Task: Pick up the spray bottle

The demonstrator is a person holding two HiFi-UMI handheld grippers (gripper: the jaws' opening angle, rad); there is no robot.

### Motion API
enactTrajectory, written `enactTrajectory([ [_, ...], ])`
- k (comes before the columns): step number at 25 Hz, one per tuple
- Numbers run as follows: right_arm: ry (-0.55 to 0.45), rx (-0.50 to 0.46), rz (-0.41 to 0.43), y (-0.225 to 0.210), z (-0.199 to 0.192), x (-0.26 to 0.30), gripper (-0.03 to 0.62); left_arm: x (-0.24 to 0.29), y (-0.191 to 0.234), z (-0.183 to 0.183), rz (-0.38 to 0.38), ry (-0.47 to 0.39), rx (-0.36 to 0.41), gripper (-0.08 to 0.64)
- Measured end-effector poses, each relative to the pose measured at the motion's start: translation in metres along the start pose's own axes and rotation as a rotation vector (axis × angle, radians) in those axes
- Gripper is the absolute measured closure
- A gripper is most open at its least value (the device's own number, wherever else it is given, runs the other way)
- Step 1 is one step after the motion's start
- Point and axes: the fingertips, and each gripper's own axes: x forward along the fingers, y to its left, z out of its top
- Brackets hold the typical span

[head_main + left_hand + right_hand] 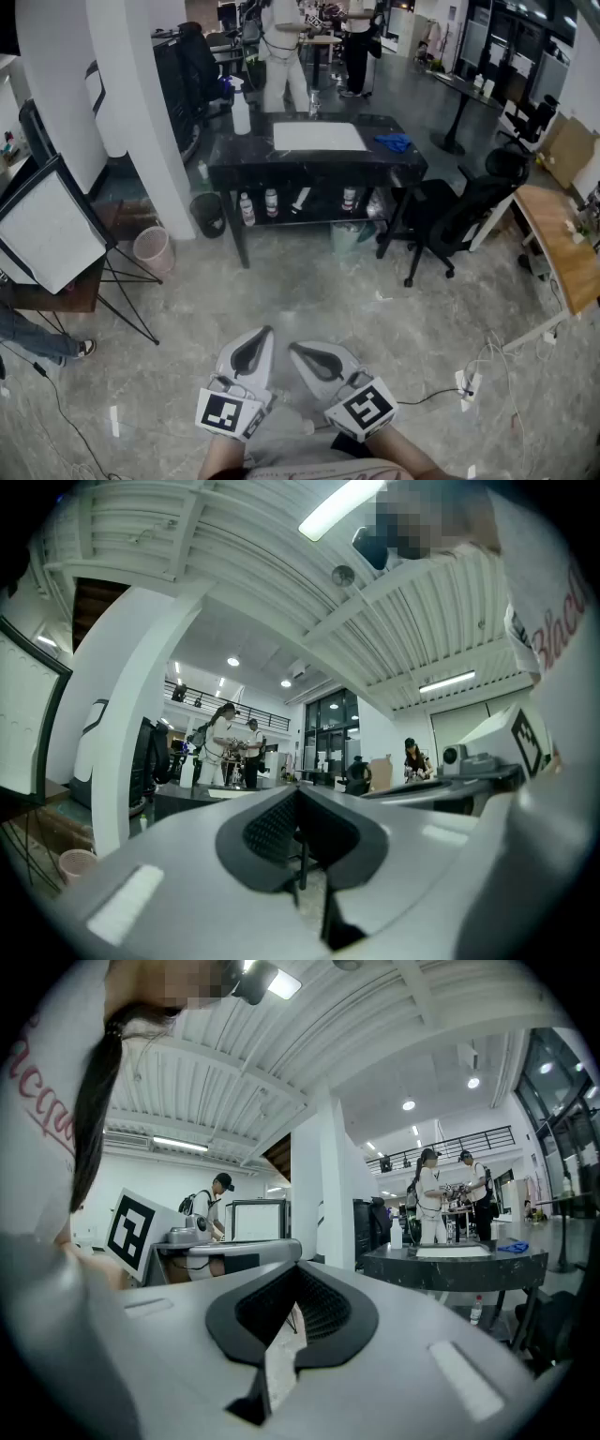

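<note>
The white spray bottle [241, 112] stands upright on the left end of a black table [309, 161], far ahead across the floor. In the right gripper view the spray bottle [397, 1233] shows small on the table's [450, 1265] near corner. My left gripper [266, 332] and right gripper [293, 348] are held side by side low in the head view, close to the body and well short of the table. Both have their jaws together with nothing between them. The left gripper [298, 799] and the right gripper [298, 1275] point level toward the room.
A white mat [317, 137] and a blue cloth [394, 142] lie on the table, with small bottles [272, 202] on its lower shelf. A black office chair [450, 220] stands at its right, bins [153, 248] and a white panel [47, 230] at left. People stand beyond the table.
</note>
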Motion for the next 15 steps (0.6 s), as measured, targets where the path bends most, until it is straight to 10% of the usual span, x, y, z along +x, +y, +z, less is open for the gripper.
enactTrajectory([
  [15,0.027,-0.066,0.077,0.009,-0.007,-0.001,0.591,-0.001,-0.003,0.003,0.030,-0.011,0.013,0.561],
])
